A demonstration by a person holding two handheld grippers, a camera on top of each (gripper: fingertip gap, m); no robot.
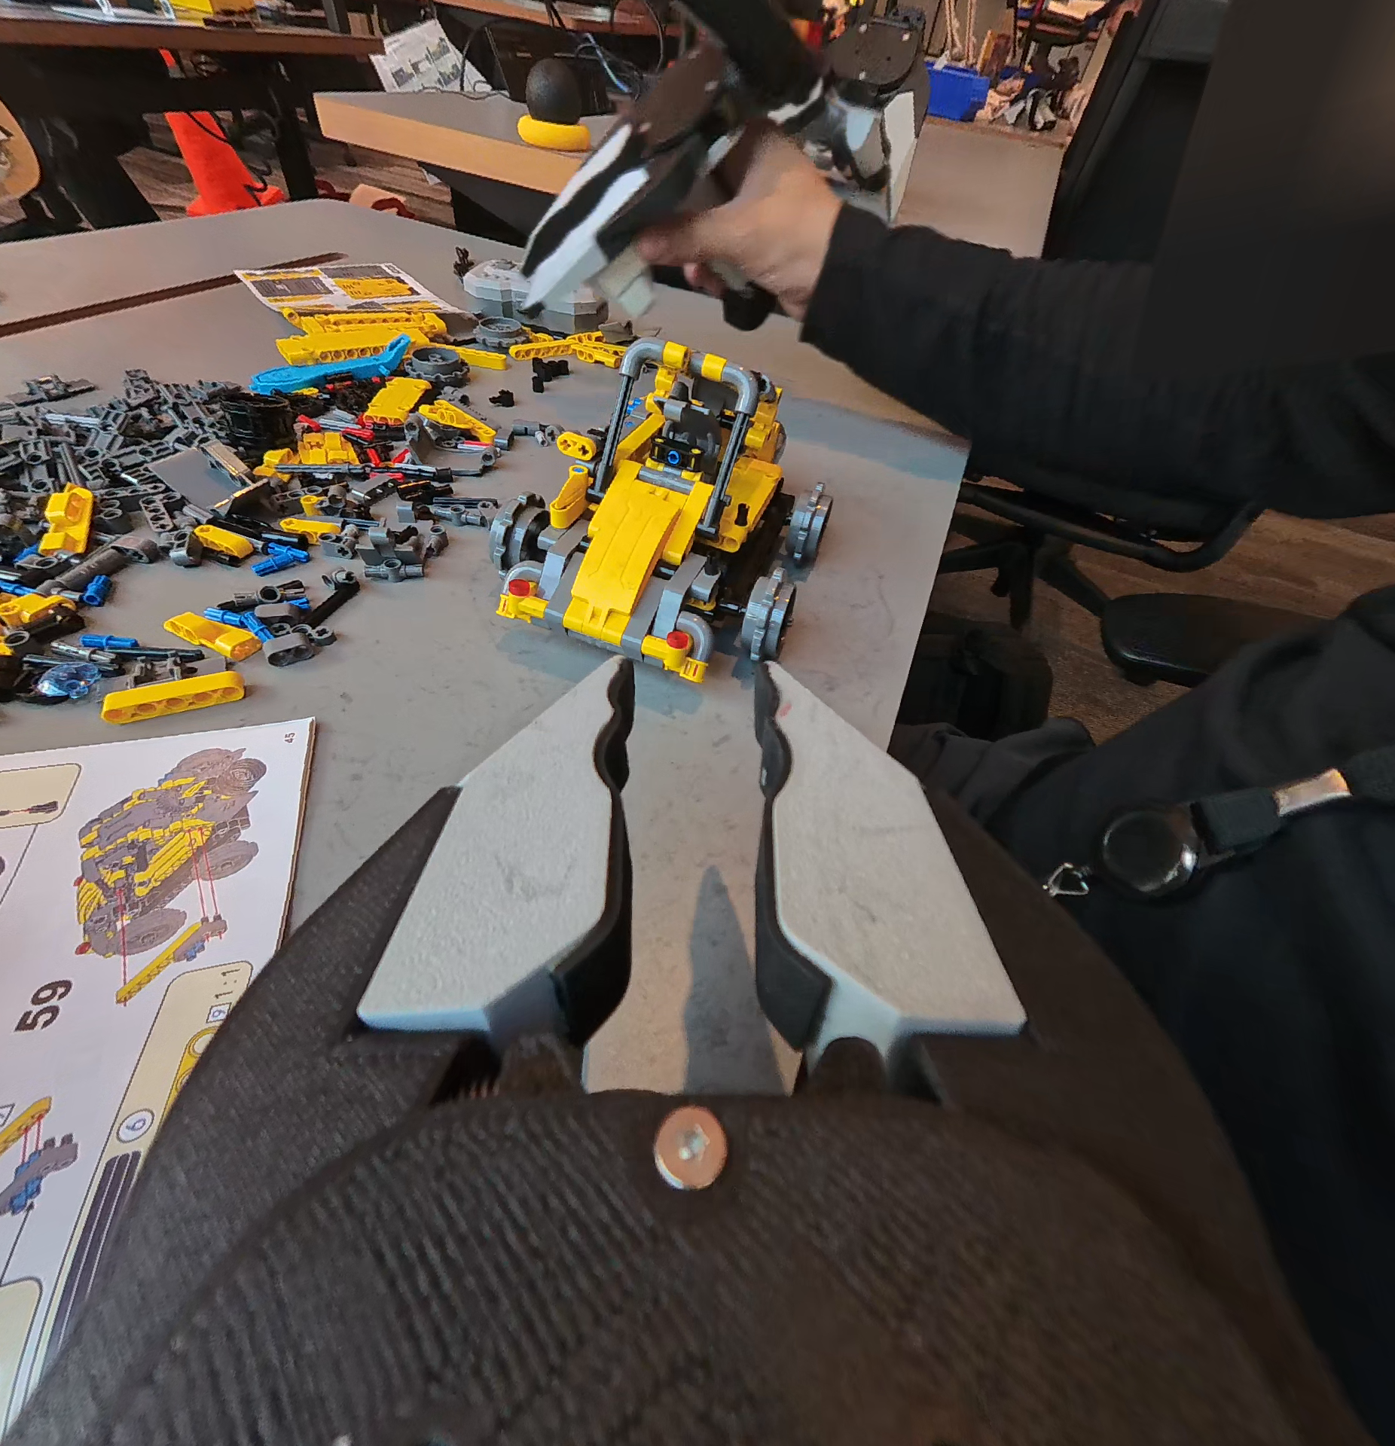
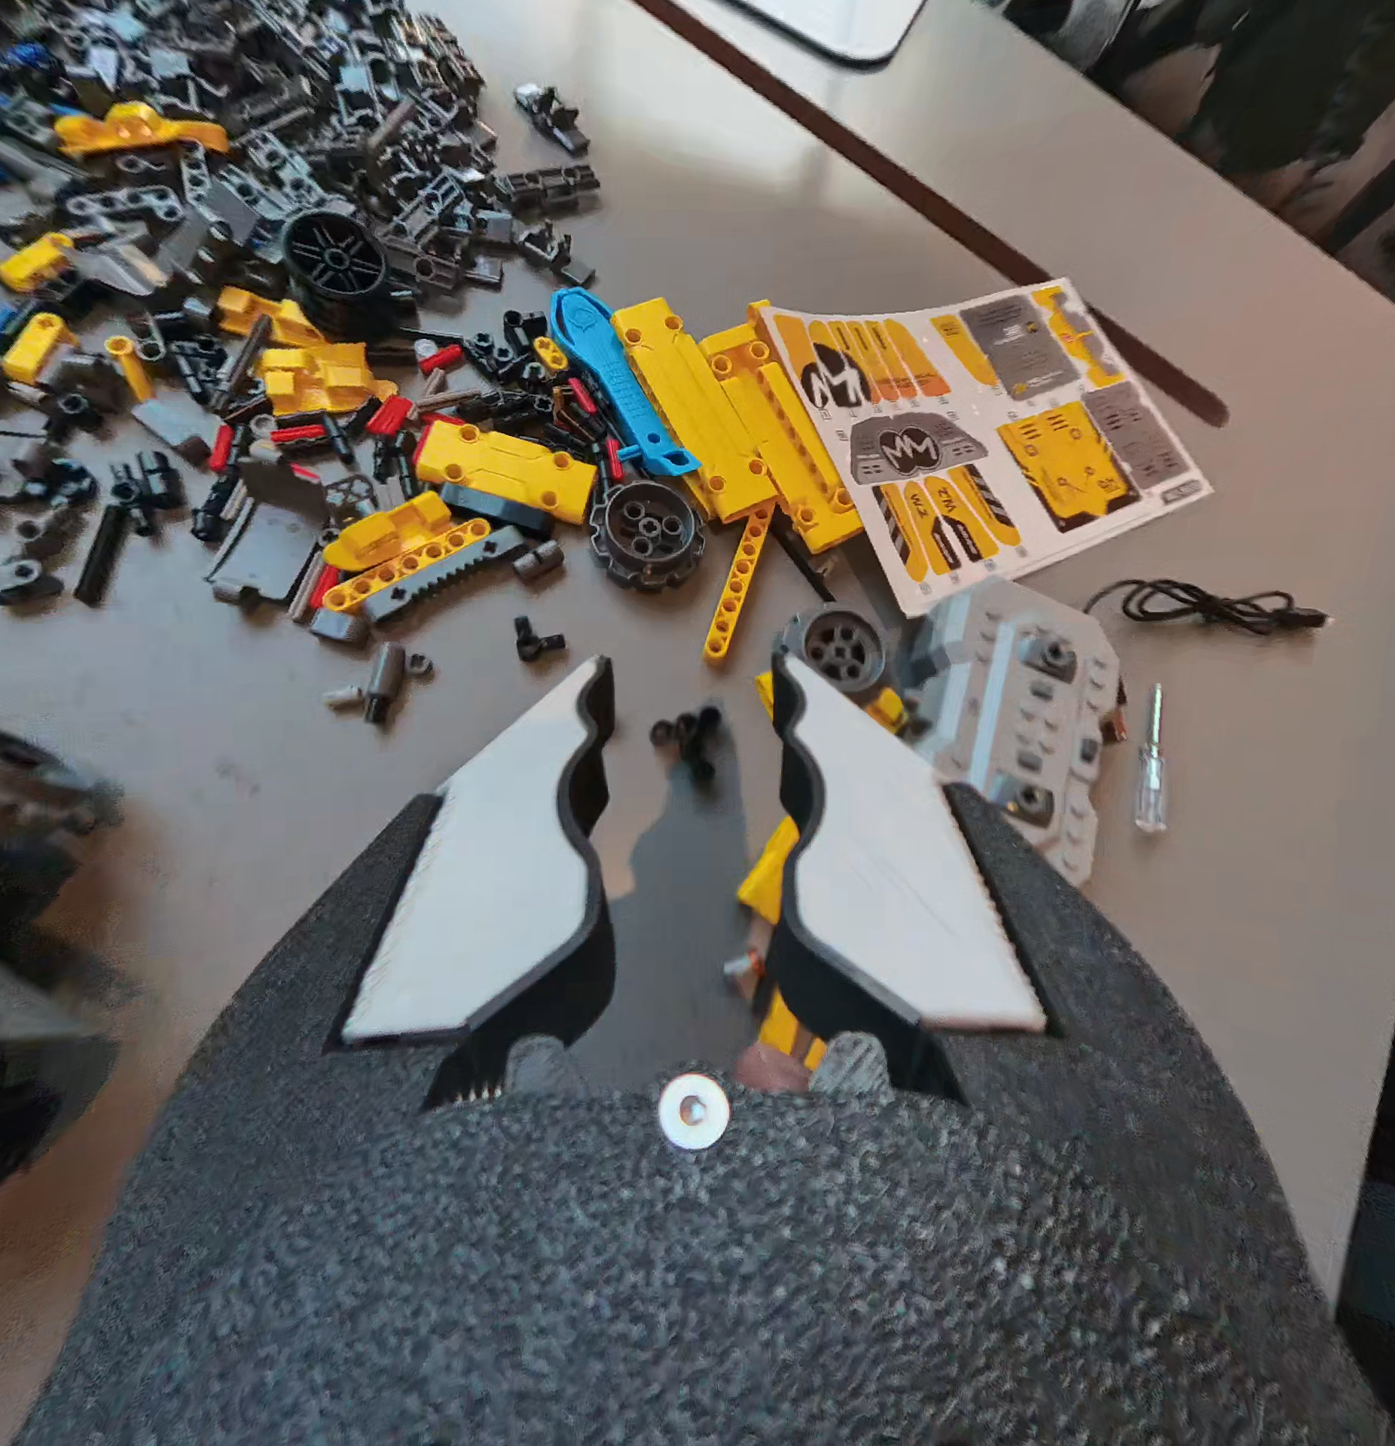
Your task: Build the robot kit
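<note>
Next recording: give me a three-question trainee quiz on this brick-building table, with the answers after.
1. True or false: the left gripper is shut on the part-built yellow and grey brick vehicle.
2. Which small thing lies on the grey table between the right gripper's open fingers? A) a small black connector piece B) a red cone C) a coin
3. Fill in: the clear-handled screwdriver lies just right of the light grey studded brick block, below the coiled black ____.

Key: 1 false, it is open and short of the vehicle; 2 A; 3 cable.
</note>
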